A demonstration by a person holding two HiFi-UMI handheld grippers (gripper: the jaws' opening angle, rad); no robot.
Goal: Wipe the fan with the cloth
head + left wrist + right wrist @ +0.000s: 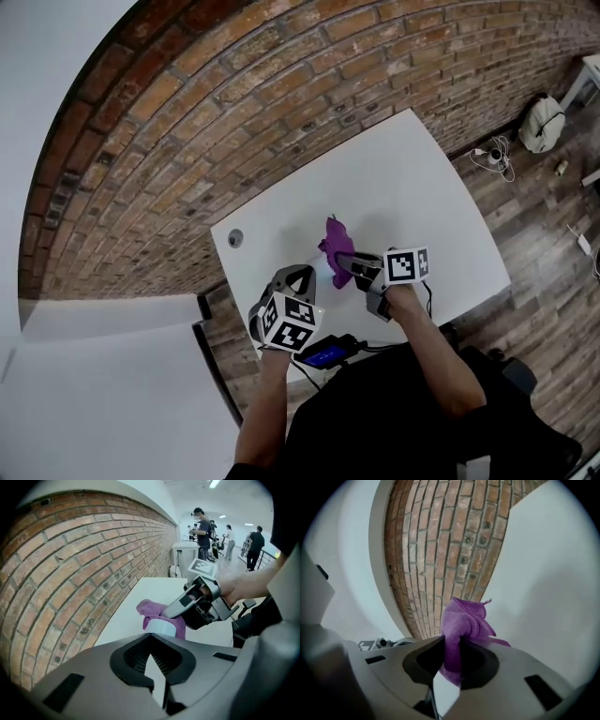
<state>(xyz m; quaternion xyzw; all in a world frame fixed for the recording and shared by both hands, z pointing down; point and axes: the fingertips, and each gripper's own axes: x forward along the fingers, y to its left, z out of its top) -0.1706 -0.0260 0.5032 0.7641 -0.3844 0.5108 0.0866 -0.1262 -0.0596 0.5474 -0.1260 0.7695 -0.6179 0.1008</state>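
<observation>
While right gripper (451,643) clamps purple cloth (465,618), left gripper (153,638) closed.

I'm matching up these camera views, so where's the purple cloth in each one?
Head view: the cloth is at centre, over the table, at the right gripper's tip.
Left gripper view: centre, again at the right gripper's tip.
Right gripper view: centre, pinched between the jaws.
Shared landmark: the brick wall behind the cloth.

Left claw (302,274) pitched steeply down, jaws together. Right claw (345,262) held level, jaws clamped on the purple cloth (461,620).
</observation>
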